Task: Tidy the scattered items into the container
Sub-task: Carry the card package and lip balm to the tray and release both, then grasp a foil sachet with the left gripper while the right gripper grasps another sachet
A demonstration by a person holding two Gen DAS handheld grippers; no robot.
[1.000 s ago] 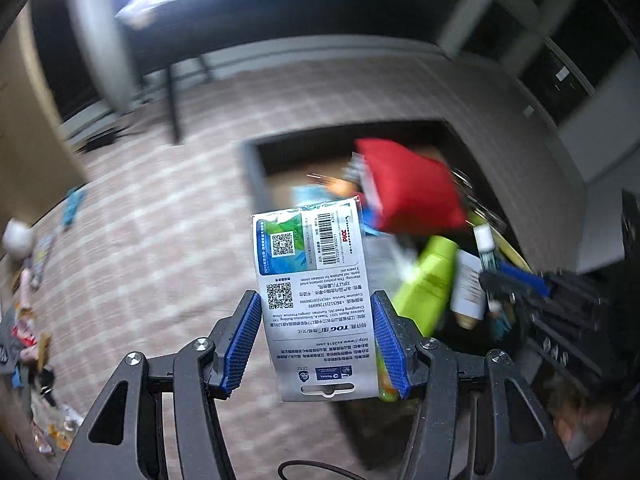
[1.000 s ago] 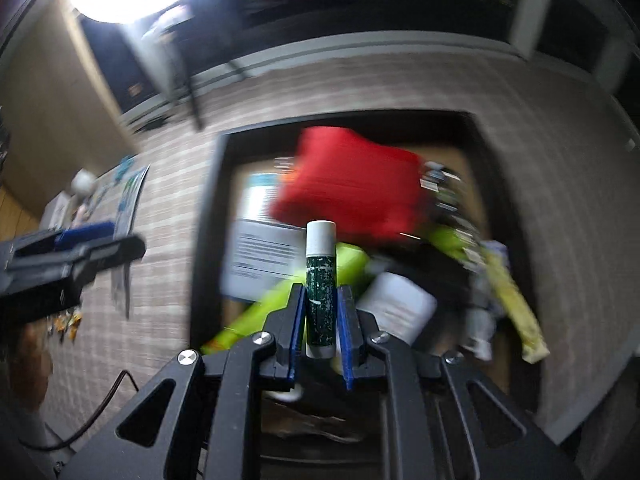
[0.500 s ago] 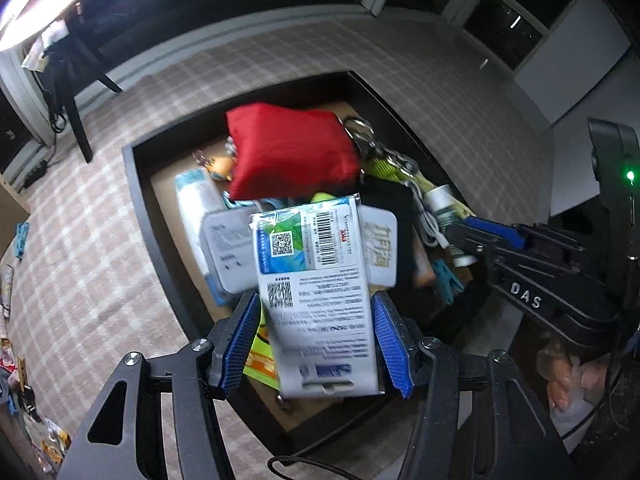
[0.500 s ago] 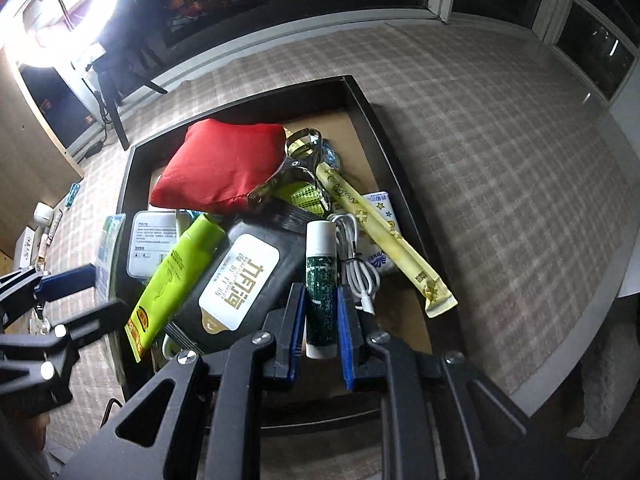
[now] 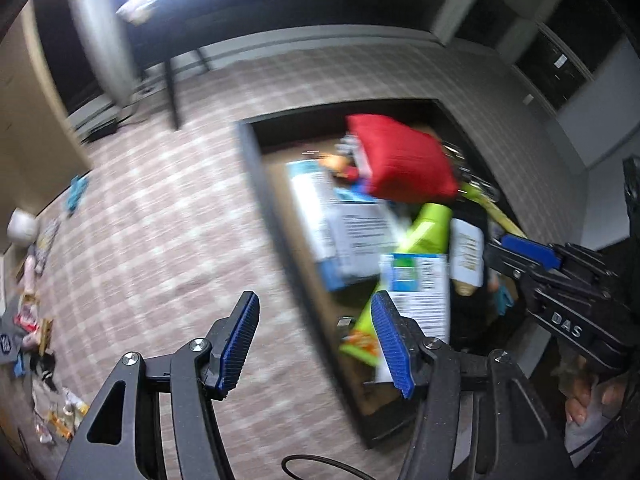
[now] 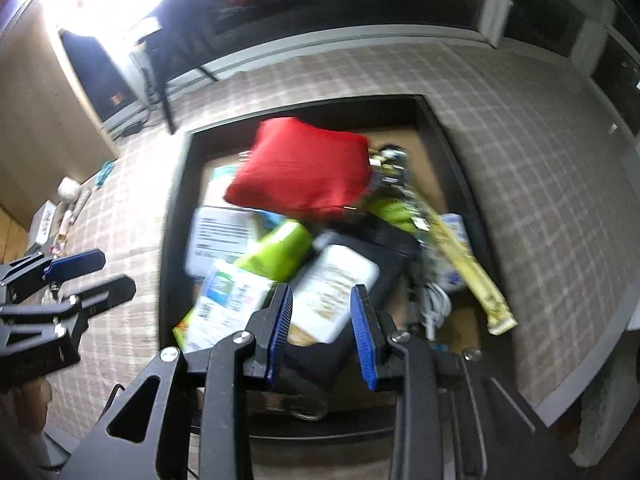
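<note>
Hovering over the checked surface [image 5: 168,248], your left hand-held gripper [image 5: 316,340] has its blue pads spread wide with nothing between them. Your right hand-held gripper [image 6: 322,330] is likewise parted and holds nothing; it sits above the near end of the dark tray [image 6: 170,216].

Tray contents, blurred by motion:
- red pouch [image 6: 300,170] at the far end, on top of the pile
- green tube [image 6: 276,254] lying diagonally below it
- white barcode card [image 5: 418,292] resting on the tube, toward the tray's near left
- black wipes pack [image 6: 340,292] with a white label, near centre
- yellow stick packet [image 6: 466,266] along the right side

More small items [image 5: 36,320] lie scattered on the surface far to the left, well apart from the tray.
</note>
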